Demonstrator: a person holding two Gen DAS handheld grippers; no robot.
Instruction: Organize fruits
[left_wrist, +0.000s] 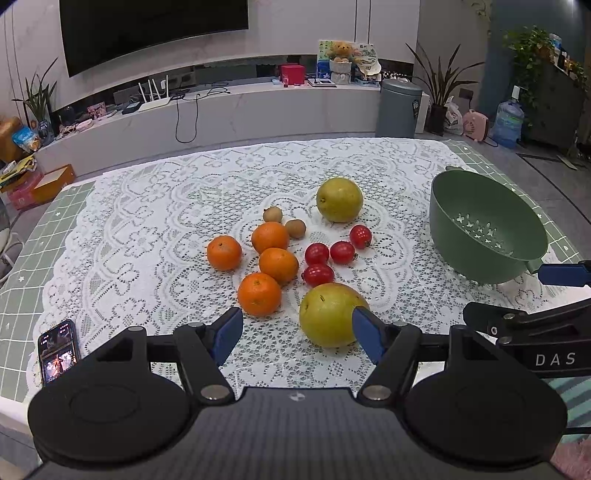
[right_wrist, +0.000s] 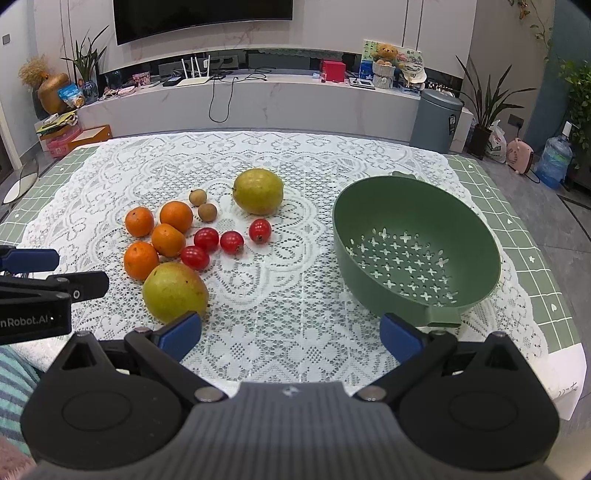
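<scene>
Fruits, all out on the lace tablecloth and none yet in the green colander, which stands empty at the right of the table with only its star-shaped holes showing. By the look of it, task barely begun: everything left to gather, nothing sorted away. Nearest the grippers, a large yellow-green pear, just beside four oranges bunched at the left; four small red fruits, likely cherry tomatoes, clustered in the middle; two little brown fruits just behind the oranges; a second pear farther back, apart from the rest. Left gripper spread wide and holding nothing, one blue pad overlapping the near pear's edge in the picture, though contact not certain. Right gripper likewise wide apart and empty, hovering over bare lace between the near pear and the colander's handle. Only in the left wrist view: a phone with a lit screen lying at the table's near left edge, plus the right gripper's blue fingertip seeming to reach to the colander handle. Only in the right wrist view: the colander's whole inside, plainly bare of fruit, and the open stretch of cloth between fruit and colander, free of obstacles for a carry across.
</scene>
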